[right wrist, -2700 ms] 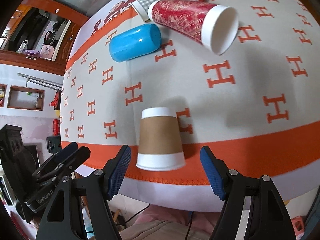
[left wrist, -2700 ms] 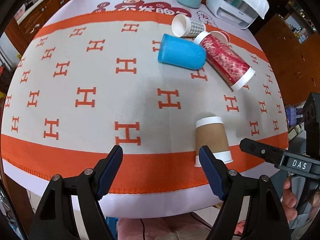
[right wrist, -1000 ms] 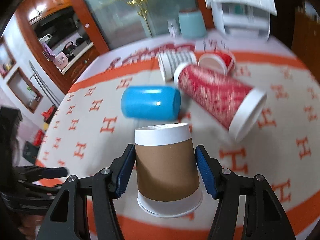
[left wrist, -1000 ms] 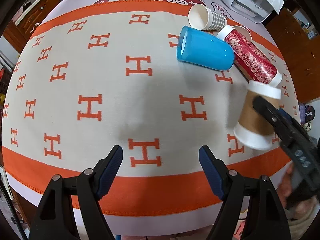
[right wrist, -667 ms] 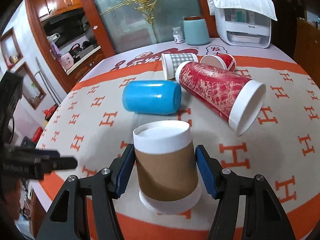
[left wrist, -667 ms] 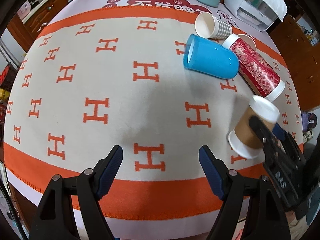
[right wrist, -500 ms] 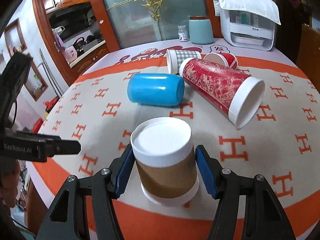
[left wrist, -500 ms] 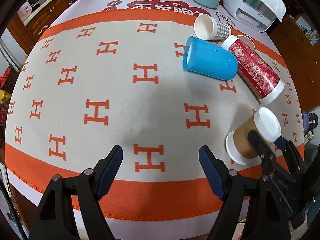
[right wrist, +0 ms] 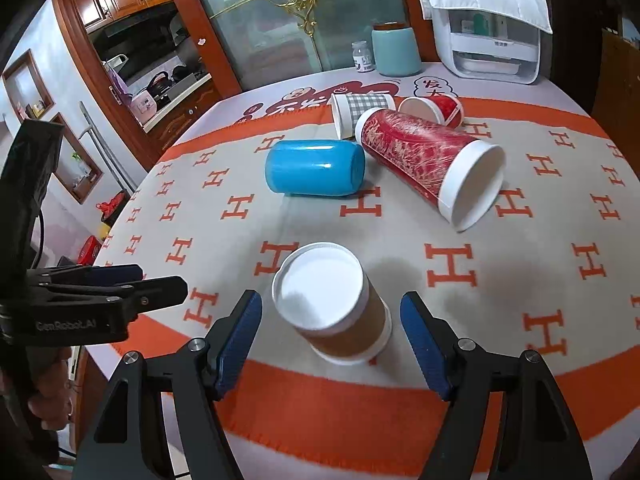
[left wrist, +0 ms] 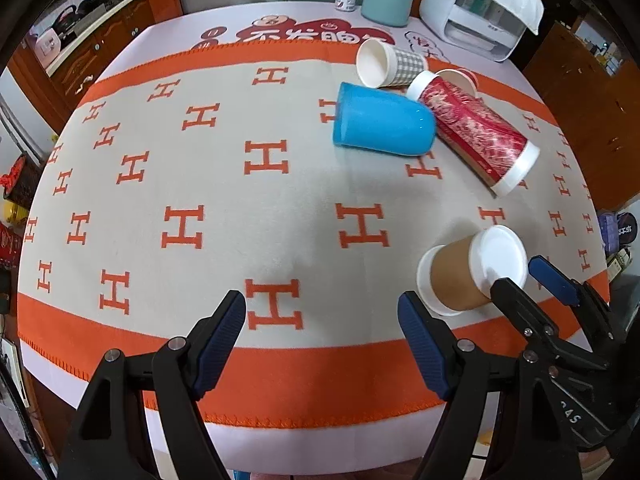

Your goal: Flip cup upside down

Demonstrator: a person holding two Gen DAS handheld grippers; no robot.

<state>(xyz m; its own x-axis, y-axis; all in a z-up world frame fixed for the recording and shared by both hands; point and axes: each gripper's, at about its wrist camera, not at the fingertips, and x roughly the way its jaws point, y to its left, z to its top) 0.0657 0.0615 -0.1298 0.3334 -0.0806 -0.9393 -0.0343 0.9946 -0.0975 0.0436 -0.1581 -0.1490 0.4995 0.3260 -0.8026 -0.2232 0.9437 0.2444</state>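
Observation:
A brown paper cup [right wrist: 340, 320] with white bands stands mouth-down on the orange-and-beige cloth, its white base facing up. My right gripper [right wrist: 330, 320] is open around it, with a gap between each blue pad and the cup's wall. In the left wrist view the same cup [left wrist: 456, 276] is near the table's right front edge, and the right gripper [left wrist: 524, 278] is just behind it. My left gripper [left wrist: 320, 308] is open and holds nothing, hovering over the front orange band to the cup's left.
A blue cup [right wrist: 316, 168], a tall red cup [right wrist: 424, 160], a checked cup [right wrist: 360, 110] and a small red cup [right wrist: 434, 108] lie on their sides further back. A teal canister [right wrist: 396, 50], a small bottle [right wrist: 363, 56] and a white appliance [right wrist: 492, 40] stand at the far edge.
The right gripper held the cup tilted above the cloth; now its fingers have opened and the cup stands on the cloth. The left gripper has barely moved.

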